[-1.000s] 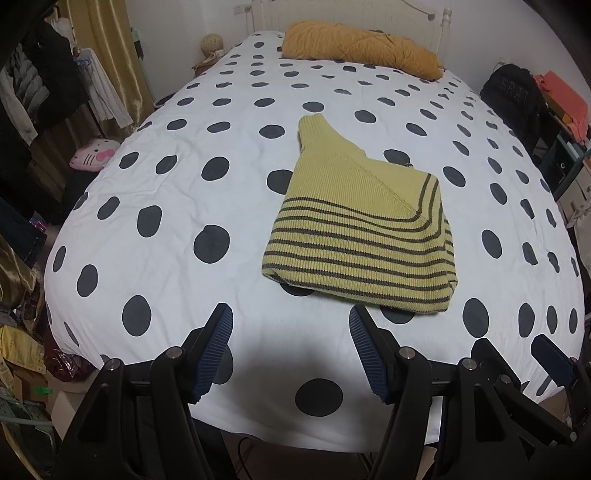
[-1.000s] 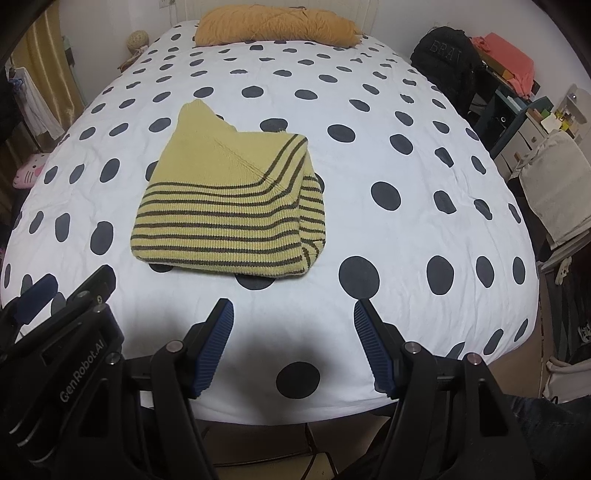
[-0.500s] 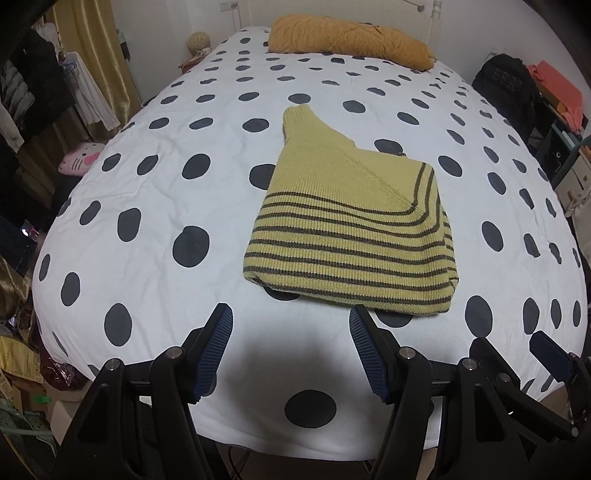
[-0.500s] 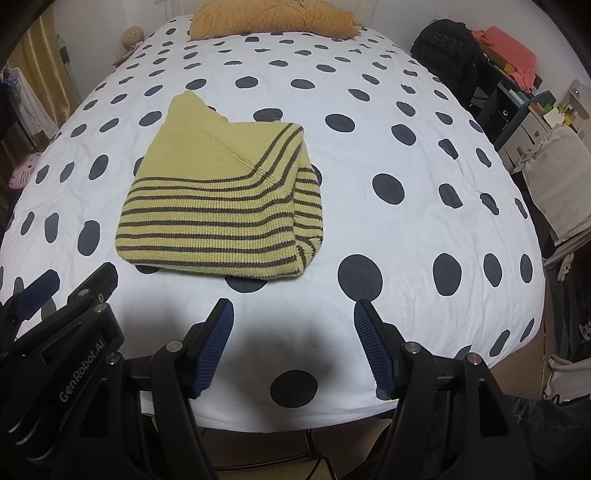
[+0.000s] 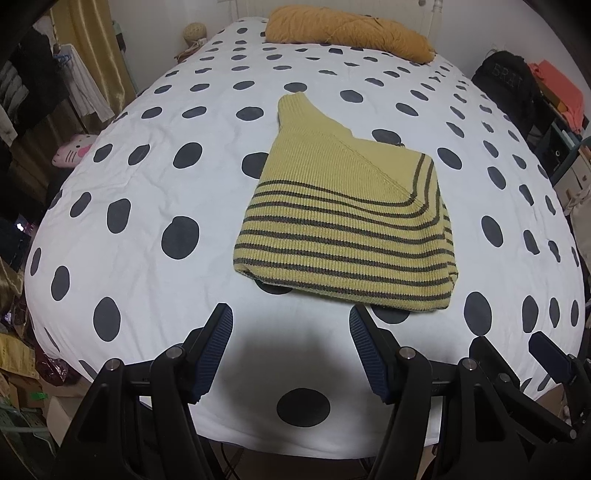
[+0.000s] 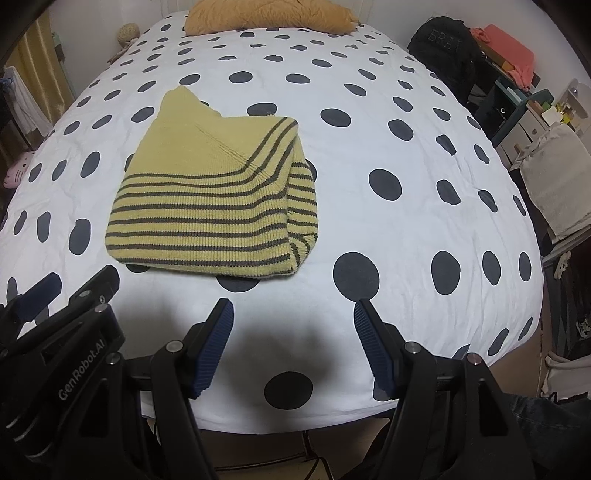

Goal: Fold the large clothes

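Now both my grippers, left (image 5: 290, 328) and right (image 6: 293, 323), sit apart, empty; next approx. grab sweater (image 5: 347, 229) near hem w/ both, fold evenly.

a bed (image 5: 155, 155) in white, black-dotted bedding fills the room ahead of the tongs; an orange pillow (image 5: 347, 33) at its far end; yellow curtain (image 5: 92, 48) left; cluttered shelves (image 6: 517, 103) right

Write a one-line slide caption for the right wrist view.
Folded yellow striped sweater lies on a polka-dot bed; the open, empty right claw hovers near the bed's edge.
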`<state>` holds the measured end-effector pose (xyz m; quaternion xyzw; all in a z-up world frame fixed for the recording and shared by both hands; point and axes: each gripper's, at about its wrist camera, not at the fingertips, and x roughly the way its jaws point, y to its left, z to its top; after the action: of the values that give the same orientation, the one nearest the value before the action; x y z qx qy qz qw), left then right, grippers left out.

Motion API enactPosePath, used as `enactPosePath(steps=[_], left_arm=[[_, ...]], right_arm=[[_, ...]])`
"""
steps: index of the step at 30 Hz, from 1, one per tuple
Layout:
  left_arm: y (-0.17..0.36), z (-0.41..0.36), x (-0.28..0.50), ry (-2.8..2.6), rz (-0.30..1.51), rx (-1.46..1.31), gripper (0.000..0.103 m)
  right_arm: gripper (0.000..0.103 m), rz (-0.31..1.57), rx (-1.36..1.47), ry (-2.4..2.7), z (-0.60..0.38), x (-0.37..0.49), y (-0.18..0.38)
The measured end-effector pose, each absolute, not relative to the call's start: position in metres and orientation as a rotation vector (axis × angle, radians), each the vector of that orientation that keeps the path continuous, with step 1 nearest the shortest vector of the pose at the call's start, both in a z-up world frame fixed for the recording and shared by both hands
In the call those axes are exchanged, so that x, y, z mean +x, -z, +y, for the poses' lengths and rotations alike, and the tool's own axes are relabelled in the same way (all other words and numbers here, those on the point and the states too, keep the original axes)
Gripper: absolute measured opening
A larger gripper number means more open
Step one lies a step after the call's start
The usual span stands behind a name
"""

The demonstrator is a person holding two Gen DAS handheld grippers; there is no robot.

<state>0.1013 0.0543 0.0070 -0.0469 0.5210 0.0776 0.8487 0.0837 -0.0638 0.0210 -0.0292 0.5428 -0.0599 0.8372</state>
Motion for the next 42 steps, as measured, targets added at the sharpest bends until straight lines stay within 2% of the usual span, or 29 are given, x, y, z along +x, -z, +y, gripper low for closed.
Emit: enactPosePath(steps=[13,42], left_arm=[[-0.003,0.061,0.095,-0.154,1.069,-0.110,0.066],[-0.010,0.057,0.090,-0.150,1.045,-0.062,0.066]], right_arm=[[0.068,1.095,-0.098,0.105,-0.056,0.077,-0.017],[0.068,1.111,-0.090,0.106,-0.060,0.074,-0.019]])
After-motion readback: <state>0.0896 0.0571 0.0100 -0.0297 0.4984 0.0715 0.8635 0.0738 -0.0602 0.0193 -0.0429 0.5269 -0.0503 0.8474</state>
